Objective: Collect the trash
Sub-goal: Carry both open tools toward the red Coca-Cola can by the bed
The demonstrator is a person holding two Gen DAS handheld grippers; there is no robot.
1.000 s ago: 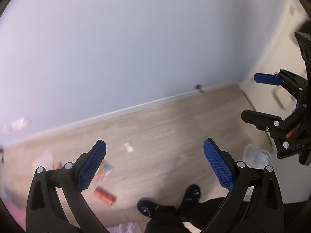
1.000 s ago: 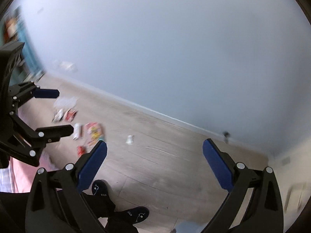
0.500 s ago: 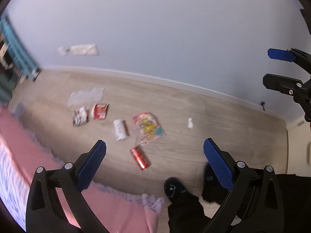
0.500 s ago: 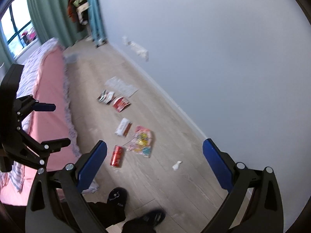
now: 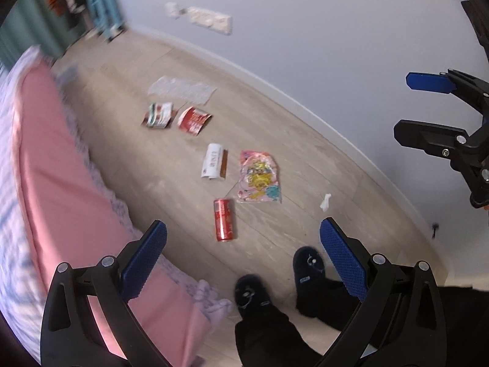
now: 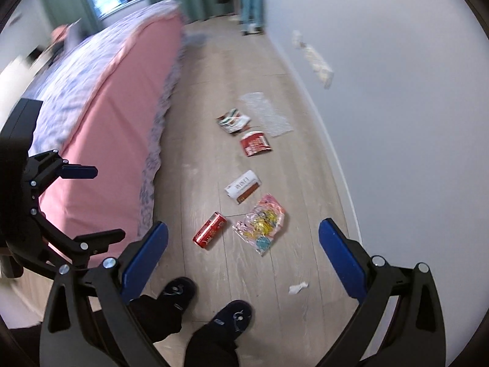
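Your left gripper [image 5: 243, 246] and right gripper [image 6: 243, 244] both stand with jaws spread wide and nothing between them, held high above the floor. The trash lies in a loose line on the wooden floor [image 6: 214, 70], between the pink bed [image 6: 122, 128] and the wall. Nearest your slippers [image 6: 233, 315] is a red can [image 5: 224, 219] on its side; just beside it lies a pink cartoon wrapper [image 5: 259, 176], and a small white paper scrap [image 6: 298, 288] lies apart, closer to the wall. Farther along are a white-and-brown carton [image 5: 214, 161], a red packet [image 5: 194, 120], a green-and-white packet [image 5: 159, 115] and a clear plastic sheet [image 5: 181, 90].

The can is probably light, rigid and smooth — it may roll, so close across its curved body near the middle. The wrappers and packets look thin, limp and flat to the boards; pinch a raised or crinkled edge, since a flat face will likely slide away. The scrap is crumpled and should yield to a gentle pinch. The clear sheet is the likeliest to slip — take a corner. No bin shows in either view.
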